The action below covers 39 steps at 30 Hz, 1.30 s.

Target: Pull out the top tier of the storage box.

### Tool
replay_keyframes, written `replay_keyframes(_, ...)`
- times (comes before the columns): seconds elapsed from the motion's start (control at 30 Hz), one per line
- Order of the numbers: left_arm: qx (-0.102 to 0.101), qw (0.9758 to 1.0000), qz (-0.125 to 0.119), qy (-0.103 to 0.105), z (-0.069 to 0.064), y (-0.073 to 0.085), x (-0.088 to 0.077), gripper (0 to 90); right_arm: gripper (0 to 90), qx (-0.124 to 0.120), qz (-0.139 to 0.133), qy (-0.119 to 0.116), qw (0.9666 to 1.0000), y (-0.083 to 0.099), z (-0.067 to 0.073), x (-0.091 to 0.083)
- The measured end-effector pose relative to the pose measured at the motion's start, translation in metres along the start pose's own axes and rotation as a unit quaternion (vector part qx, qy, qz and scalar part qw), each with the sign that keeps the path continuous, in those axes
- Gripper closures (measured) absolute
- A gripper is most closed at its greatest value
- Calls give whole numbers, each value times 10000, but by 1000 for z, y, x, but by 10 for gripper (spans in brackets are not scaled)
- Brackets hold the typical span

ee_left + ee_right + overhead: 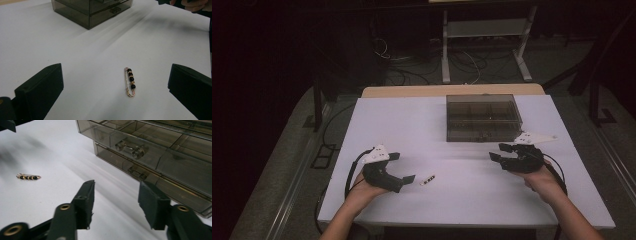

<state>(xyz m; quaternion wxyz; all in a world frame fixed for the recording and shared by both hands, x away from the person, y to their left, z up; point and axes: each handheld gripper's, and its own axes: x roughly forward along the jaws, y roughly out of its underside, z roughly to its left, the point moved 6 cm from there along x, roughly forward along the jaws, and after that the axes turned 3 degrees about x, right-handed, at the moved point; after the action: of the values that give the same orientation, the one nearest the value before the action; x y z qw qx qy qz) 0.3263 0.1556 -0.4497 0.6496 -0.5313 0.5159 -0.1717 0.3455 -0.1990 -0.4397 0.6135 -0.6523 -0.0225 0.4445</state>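
A small gold pin with black beads (pixel 428 180) lies flat on the white table (pixel 472 200), just right of my left gripper (pixel 403 167). In the left gripper view the pin (pixel 130 82) rests on the table ahead of the wide-apart jaws of the left gripper (pixel 116 72), which stands open and touches nothing. My right gripper (pixel 497 151) hovers near the front right corner of a smoky clear drawer box (pixel 482 117). In the right gripper view the right gripper (pixel 117 185) has its jaws partly apart with nothing between them, in front of the box (pixel 155 152) and its lower drawer handle (pixel 136 173).
The drawer box sits at the back of the table, its two drawers shut and the upper handle (pixel 128 148) facing me. Beyond the table lie cables and a white metal stand (pixel 484 30) on the dark floor. The pin (pixel 28 177) lies far left of the right gripper.
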Motion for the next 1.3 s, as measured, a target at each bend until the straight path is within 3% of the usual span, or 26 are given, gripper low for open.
replay_keyframes(0.57,-3,10000,13,10,0,0,1,0,881,83,224,-142,9996,-5,1,-4)
replay_keyframes(0.97,-9,10000,27,9,-1,0,2,0,890,60,332,-360,9988,-16,-1,-5)
replay_keyframes(1.3,-16,10000,37,15,0,0,3,0,889,16,384,-410,9984,-32,-3,-3)
